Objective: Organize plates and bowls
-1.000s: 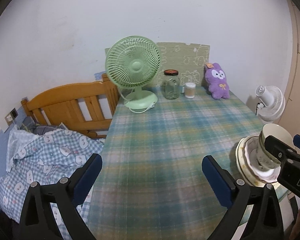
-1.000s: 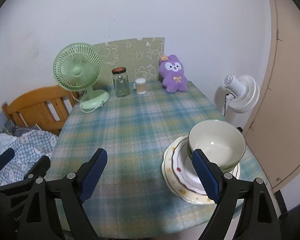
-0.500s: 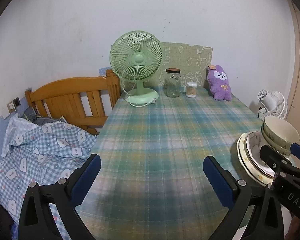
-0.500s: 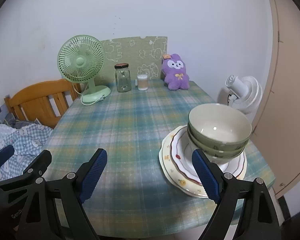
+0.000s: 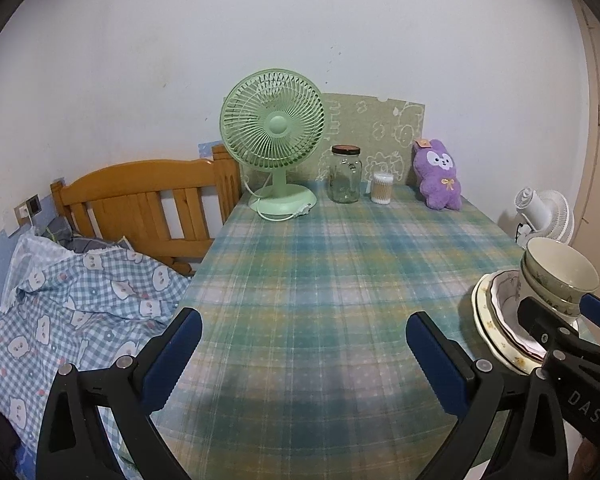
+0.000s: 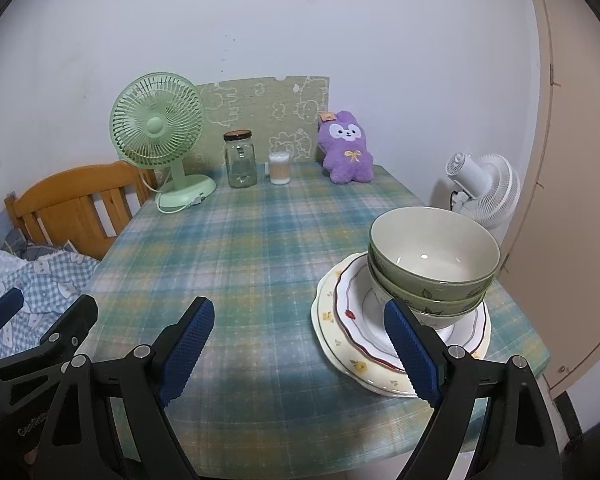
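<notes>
A: In the left wrist view, what's cut off?

B: The left gripper [image 5: 300, 354] hangs over the plaid tablecloth [image 5: 332, 280] with its blue pads wide apart, holding nothing. At the right edge the right gripper [image 5: 562, 316] crosses in front of the dishes, hiding the near side of the plates [image 5: 496, 312]. The stacked bowls [image 5: 556, 276] sit on them at the table's right edge. White letters on that gripper read "DAS"; anything beyond that is out of frame.

A: And the right wrist view?

B: Clearer. The right gripper [image 6: 300, 350] is spread open too, empty, its right pad overlapping the plates [image 6: 352, 320] in the picture; whether it touches them I can't tell. Green bowls [image 6: 432, 264] with a leaf pattern are nested, probably three, cream inside. Under them lie a white plate with a red rim and a cream plate with yellow flowers. The left gripper [image 6: 40, 308] shows at lower left, its embossed lettering unreadable.
</notes>
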A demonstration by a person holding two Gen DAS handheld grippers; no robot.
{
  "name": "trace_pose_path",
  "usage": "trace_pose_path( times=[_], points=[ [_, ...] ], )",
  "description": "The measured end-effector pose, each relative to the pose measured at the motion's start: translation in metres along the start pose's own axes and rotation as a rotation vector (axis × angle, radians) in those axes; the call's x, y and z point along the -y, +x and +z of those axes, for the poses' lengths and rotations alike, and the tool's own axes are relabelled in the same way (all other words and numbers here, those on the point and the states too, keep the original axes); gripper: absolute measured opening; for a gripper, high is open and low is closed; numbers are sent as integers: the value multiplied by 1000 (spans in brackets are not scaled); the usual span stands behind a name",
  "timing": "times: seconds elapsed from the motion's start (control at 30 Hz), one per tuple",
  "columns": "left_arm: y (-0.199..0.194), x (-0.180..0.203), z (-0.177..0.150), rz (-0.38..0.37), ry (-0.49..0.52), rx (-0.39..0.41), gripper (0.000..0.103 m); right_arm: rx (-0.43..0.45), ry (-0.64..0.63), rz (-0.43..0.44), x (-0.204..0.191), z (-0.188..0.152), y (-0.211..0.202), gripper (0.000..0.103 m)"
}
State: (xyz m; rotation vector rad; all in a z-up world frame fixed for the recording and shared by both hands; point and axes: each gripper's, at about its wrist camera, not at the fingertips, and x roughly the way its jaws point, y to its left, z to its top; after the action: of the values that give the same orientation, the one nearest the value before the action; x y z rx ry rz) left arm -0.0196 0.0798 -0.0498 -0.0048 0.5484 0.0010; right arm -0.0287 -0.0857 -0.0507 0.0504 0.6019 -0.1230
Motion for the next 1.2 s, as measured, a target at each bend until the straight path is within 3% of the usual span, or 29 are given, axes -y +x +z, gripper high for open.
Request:
trace_pose_path(
  times=[1.2],
  points=[
    [-13, 14, 4, -13, -7, -3, 103, -31, 5, -8, 13, 7, -9, 89]
  ],
)
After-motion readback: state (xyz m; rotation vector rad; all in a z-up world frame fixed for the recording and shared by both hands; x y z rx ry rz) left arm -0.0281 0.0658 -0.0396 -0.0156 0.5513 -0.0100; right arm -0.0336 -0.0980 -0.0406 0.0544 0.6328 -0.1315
